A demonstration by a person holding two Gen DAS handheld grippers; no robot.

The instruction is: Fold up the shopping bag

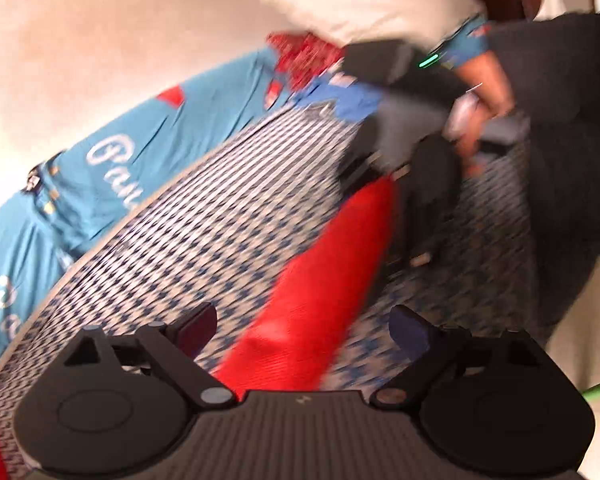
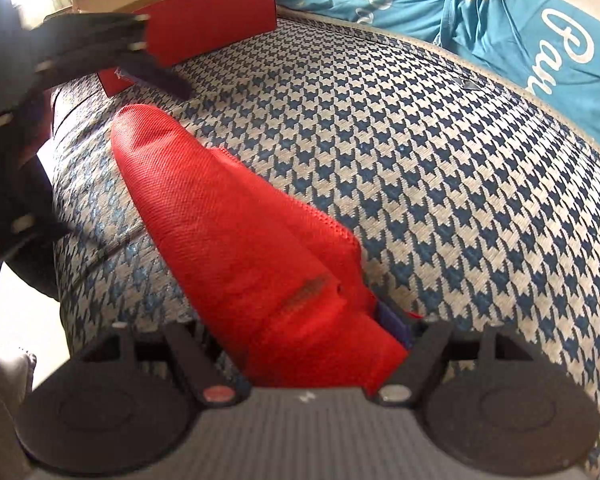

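The red woven shopping bag (image 2: 236, 232) lies folded into a long narrow strip on a blue-and-white houndstooth surface (image 2: 440, 184). My right gripper (image 2: 300, 320) is shut on the strip's near end. The fabric fills the space between its fingers, and one purple pad (image 2: 396, 320) presses on its edge. In the left wrist view the same bag (image 1: 320, 280) runs between the spread fingers of my left gripper (image 1: 304, 320), which is open and touches nothing. The right gripper (image 1: 412, 200) sits at the strip's far end. The left gripper (image 2: 164, 60) hovers open beyond the bag's far tip.
A teal cloth with white script (image 2: 500, 20) lies along the far edge of the patterned surface. A red cardboard box (image 2: 212, 28) stands at the back left. A white pillow (image 1: 372, 4) and a person's hand (image 1: 488, 92) on the right gripper show at the top.
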